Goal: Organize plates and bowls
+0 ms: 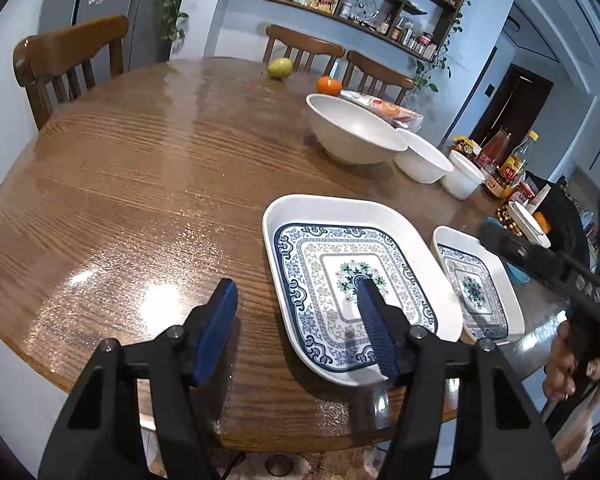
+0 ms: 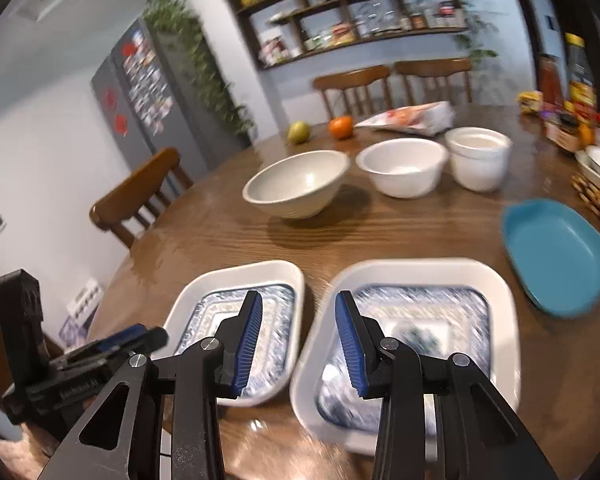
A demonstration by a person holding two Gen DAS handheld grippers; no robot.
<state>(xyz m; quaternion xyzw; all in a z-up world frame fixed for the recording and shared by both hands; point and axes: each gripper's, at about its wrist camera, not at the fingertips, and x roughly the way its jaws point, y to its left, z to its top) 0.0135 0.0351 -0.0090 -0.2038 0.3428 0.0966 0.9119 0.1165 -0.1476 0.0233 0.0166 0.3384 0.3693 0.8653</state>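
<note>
- Status: early stage; no stacking or nesting visible.
- Large patterned plate [image 1: 352, 280]: flat on the table [image 1: 140, 200], lower centre of the left wrist view, nothing on it.
- Small patterned plate [image 1: 476, 284]: flat just beside it, toward the lower right; separated by a narrow strip of wood, not stacked.
- Blue dish [image 2: 556, 256]: alone at the right edge of the right wrist view, apart from both patterned plates.
- Large bowl [image 1: 352, 132], medium bowl [image 1: 424, 156], small bowl [image 1: 464, 176]: lined up in a row, upper right of centre, each upright and empty; rims close together, none nested.
- Left gripper [image 1: 296, 286]: jaws apart, empty; one finger over the near edge of the large patterned plate, the other over bare wood.
- Right gripper [image 2: 299, 298]: jaws narrowly parted, no clamp seen; positioned over the gap between the two patterned plates; view blurred.
- Remaining, as judged: stack the plates by size, nest the three bowls, place the blue dish with the plates.
</note>
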